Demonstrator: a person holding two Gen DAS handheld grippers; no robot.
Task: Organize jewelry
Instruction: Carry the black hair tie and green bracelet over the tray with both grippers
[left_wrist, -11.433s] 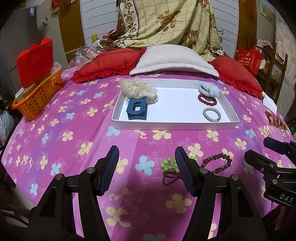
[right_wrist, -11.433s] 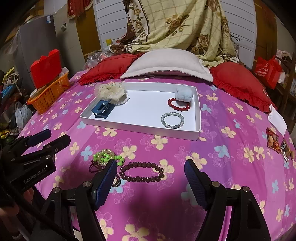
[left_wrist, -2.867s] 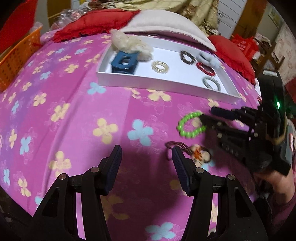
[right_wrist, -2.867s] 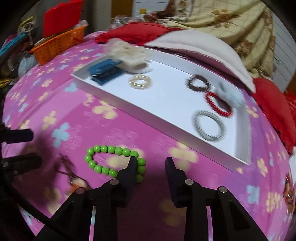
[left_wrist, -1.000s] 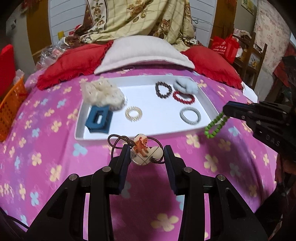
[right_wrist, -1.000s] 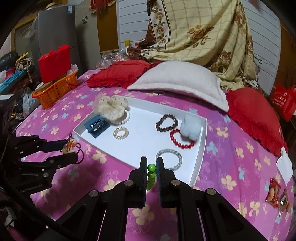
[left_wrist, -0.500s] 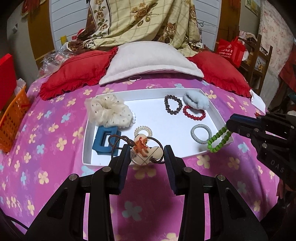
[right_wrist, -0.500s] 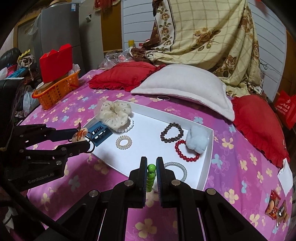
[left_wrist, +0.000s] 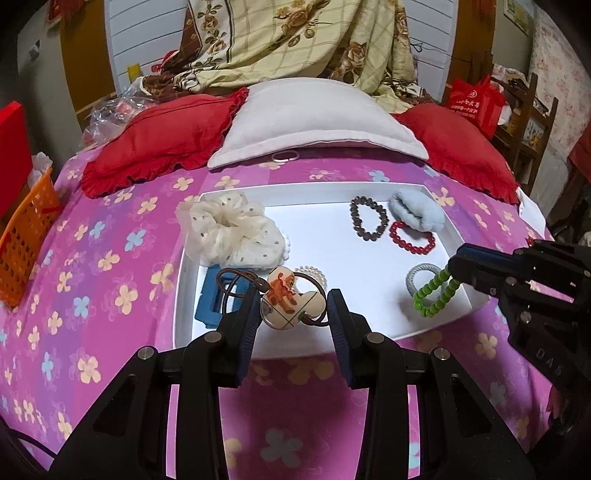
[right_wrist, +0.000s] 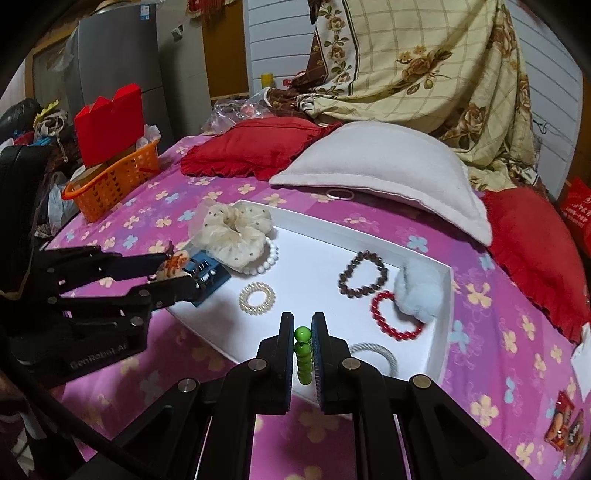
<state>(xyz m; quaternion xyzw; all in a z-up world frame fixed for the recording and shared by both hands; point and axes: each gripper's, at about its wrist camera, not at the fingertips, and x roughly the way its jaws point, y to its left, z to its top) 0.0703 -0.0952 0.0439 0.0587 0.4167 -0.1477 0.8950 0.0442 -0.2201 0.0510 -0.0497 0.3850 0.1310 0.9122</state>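
Note:
My left gripper (left_wrist: 291, 306) is shut on a brown hair tie with a round cartoon charm (left_wrist: 284, 301), held above the near left part of the white tray (left_wrist: 332, 240). From the right wrist view the left gripper (right_wrist: 184, 271) hovers over the blue claw clip (right_wrist: 210, 275). My right gripper (right_wrist: 303, 332) is shut on a green bead bracelet (right_wrist: 303, 354), which dangles over the tray's near right corner beside a grey coil ring (left_wrist: 417, 275). The tray holds a cream scrunchie (left_wrist: 229, 232), a pearl coil tie (right_wrist: 257, 298), dark (left_wrist: 369, 218) and red (left_wrist: 412, 238) bead bracelets and a pale blue scrunchie (left_wrist: 417, 212).
The tray lies on a pink flowered bedspread (left_wrist: 110, 295). Red cushions (left_wrist: 162, 136) and a white pillow (left_wrist: 314, 118) lie behind it. An orange basket (right_wrist: 110, 181) stands at the left edge. Snack packets (right_wrist: 565, 421) lie at the right.
Both grippers have travelled forward from over the bedspread to over the tray's near edge, each still gripping its item. The tray now looks larger and closer.

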